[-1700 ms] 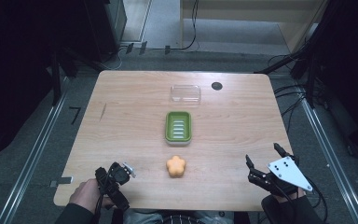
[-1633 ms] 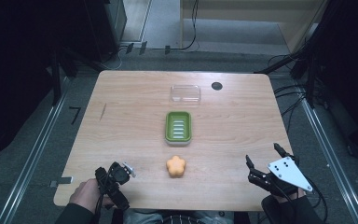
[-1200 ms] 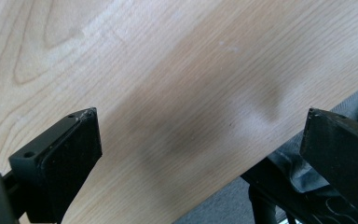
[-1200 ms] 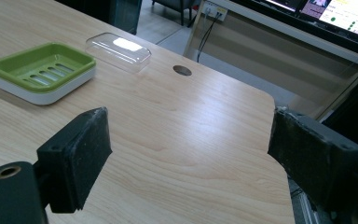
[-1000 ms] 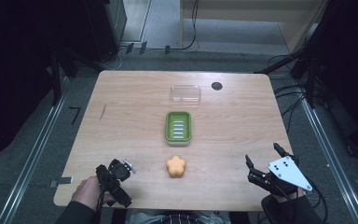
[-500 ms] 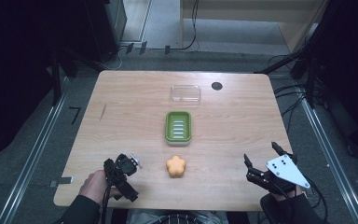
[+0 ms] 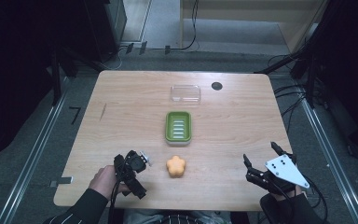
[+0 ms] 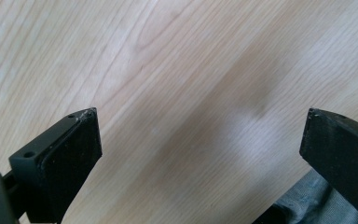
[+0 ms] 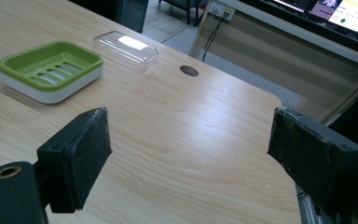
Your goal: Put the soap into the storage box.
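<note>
An orange flower-shaped soap (image 7: 175, 166) lies on the wooden table (image 7: 121, 102) near the front. Behind it stands a green soap dish (image 7: 178, 127) with a white base, holding nothing, seen as the dish (image 9: 51, 70) in the right gripper view. Farther back lies a clear plastic lid (image 7: 185, 93), the lid (image 9: 126, 50) beyond the dish. My left gripper (image 7: 129, 175) is left of the soap, apart from it. It tilts down at bare wood, open wide (image 8: 200, 140). My right gripper (image 7: 261, 157) hovers at the front right, open with nothing between its jaws (image 9: 189, 154).
A round dark hole (image 7: 216, 86) sits in the tabletop right of the lid, also seen as the hole (image 9: 189, 70). Dark racks and cables surround the table. Grey fabric (image 8: 317, 205) shows past the table's front edge in the left gripper view.
My left gripper has moved right along the front of the table, closer to the orange soap. The right gripper has barely shifted. The soap, dish and lid stay put.
</note>
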Demonstrator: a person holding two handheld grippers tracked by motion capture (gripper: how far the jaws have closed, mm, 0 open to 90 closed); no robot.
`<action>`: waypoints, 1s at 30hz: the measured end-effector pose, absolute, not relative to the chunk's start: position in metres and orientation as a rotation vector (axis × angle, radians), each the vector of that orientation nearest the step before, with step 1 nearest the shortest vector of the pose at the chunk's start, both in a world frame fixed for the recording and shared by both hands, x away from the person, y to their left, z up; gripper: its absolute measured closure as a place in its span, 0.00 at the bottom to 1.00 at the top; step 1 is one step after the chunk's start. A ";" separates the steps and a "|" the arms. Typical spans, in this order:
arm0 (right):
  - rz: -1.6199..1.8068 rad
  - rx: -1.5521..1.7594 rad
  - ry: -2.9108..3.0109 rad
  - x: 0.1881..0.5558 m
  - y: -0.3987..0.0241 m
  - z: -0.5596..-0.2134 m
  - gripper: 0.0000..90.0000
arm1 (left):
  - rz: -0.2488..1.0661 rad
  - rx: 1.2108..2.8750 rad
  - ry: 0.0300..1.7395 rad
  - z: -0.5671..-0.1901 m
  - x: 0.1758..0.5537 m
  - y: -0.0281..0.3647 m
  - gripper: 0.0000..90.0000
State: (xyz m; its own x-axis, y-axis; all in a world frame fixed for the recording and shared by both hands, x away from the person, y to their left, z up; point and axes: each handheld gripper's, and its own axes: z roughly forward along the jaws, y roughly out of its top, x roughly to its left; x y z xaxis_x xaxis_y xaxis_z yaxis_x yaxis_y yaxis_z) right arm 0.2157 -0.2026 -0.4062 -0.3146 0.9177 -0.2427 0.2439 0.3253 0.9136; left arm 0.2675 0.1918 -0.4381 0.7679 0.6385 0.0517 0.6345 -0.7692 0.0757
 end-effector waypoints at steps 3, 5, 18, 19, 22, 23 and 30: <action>1.027 1.045 1.756 0.215 -0.204 -0.406 0.15 | 0.115 2.922 1.014 -0.437 0.272 0.185 0.00; 1.028 1.044 1.756 0.215 -0.204 -0.406 0.15 | 0.113 2.930 0.996 -0.437 0.273 0.181 0.00; 1.028 1.045 1.755 0.215 -0.204 -0.406 0.15 | 0.096 2.920 0.951 -0.436 0.281 0.162 0.00; 1.028 1.044 1.756 0.215 -0.204 -0.406 0.15 | 0.099 2.920 0.945 -0.436 0.281 0.160 0.00; 1.024 1.044 1.755 0.214 -0.204 -0.406 0.15 | 0.101 2.917 0.931 -0.436 0.282 0.155 0.00; 1.024 1.046 1.755 0.214 -0.204 -0.406 0.15 | 0.101 2.913 0.932 -0.436 0.283 0.153 0.00; 1.029 1.045 1.754 0.215 -0.204 -0.406 0.15 | 0.077 2.907 0.899 -0.438 0.288 0.145 0.00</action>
State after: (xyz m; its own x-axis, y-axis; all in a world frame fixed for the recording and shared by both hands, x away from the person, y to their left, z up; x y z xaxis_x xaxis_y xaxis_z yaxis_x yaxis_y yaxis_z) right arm 0.2147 -0.2043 -0.4059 -0.3100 0.9204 -0.2383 0.2411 0.3186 0.9167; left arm 0.2877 0.1447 -0.4382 0.8246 0.5654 0.0192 0.5605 -0.8211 0.1081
